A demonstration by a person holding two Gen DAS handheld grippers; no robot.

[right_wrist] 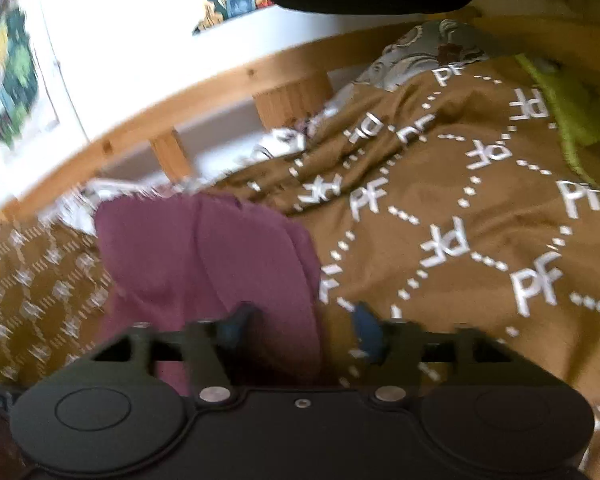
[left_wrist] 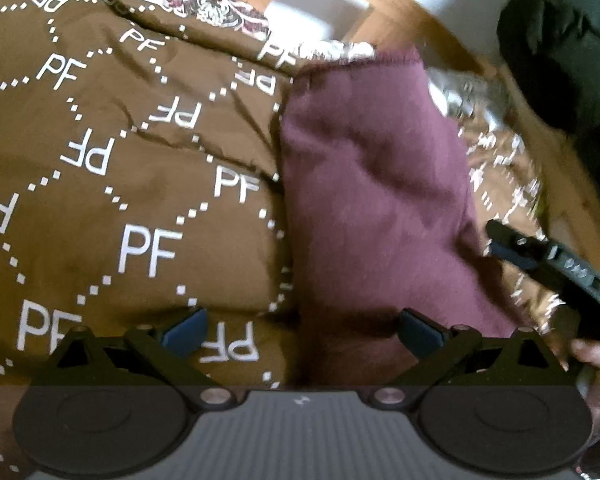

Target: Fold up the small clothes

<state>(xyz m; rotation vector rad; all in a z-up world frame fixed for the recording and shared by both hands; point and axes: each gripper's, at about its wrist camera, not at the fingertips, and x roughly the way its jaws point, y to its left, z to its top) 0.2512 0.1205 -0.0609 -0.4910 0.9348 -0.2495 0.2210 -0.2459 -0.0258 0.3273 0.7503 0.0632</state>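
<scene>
A maroon garment [left_wrist: 376,200] lies on a brown bedcover printed with white "PF" letters [left_wrist: 100,168]. My left gripper [left_wrist: 302,330] is open just above the garment's near left edge, its blue pads spread wide. The right gripper's finger shows in the left wrist view [left_wrist: 548,258] at the garment's right edge. In the right wrist view the garment [right_wrist: 208,256] lies ahead and to the left on the bedcover [right_wrist: 480,240]. My right gripper [right_wrist: 302,328] is open with its blue pads on either side of the garment's near right edge. The frames are blurred.
A wooden bed rail [right_wrist: 220,92] runs along the far side, with a white wall and posters [right_wrist: 8,64] behind. A floral pillow [left_wrist: 216,8] lies at the bed's head. A green cloth [right_wrist: 568,112] lies at the far right. A dark sleeve [left_wrist: 564,40] hangs overhead.
</scene>
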